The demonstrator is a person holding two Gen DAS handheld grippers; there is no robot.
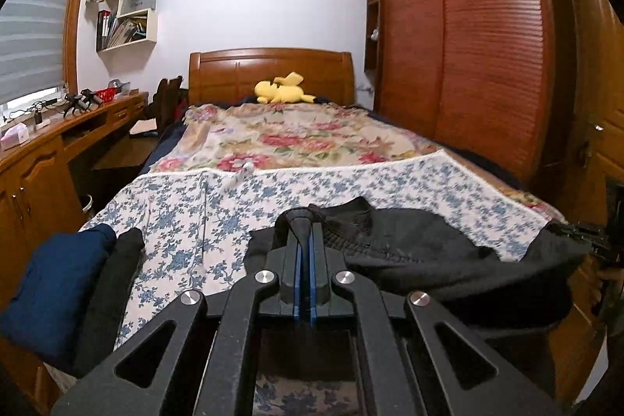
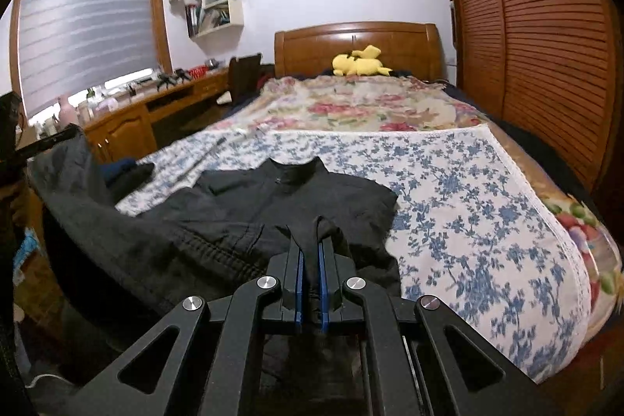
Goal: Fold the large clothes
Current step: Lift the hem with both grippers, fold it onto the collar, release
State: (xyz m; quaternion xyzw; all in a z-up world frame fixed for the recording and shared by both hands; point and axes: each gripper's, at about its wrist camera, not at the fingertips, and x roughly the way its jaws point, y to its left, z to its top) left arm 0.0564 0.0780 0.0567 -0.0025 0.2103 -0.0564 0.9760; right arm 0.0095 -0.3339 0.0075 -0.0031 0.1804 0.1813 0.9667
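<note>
Across the bed's blue-flowered sheet (image 2: 448, 182), folded dark clothes (image 1: 58, 283) wait at near left, while left tongs (image 1: 305, 229) and right tongs (image 2: 312, 240) each pinch the black jacket's (image 2: 280, 197) near edge, folding barely begun.

The large black jacket (image 2: 249, 221) at the near edge of the bed is matt woven cloth with a stitched, ribbed hem, and it lies on a thin white cotton sheet printed with blue flowers (image 2: 468, 190), edged in lace. Both black grippers, left (image 1: 305, 221) and right (image 2: 312, 240), look like matt plastic with smooth blue pads and shiny metal pivot pins. The wooden headboard (image 1: 269, 69) and slatted wardrobe doors (image 1: 487, 45) are glossy varnished wood.
</note>
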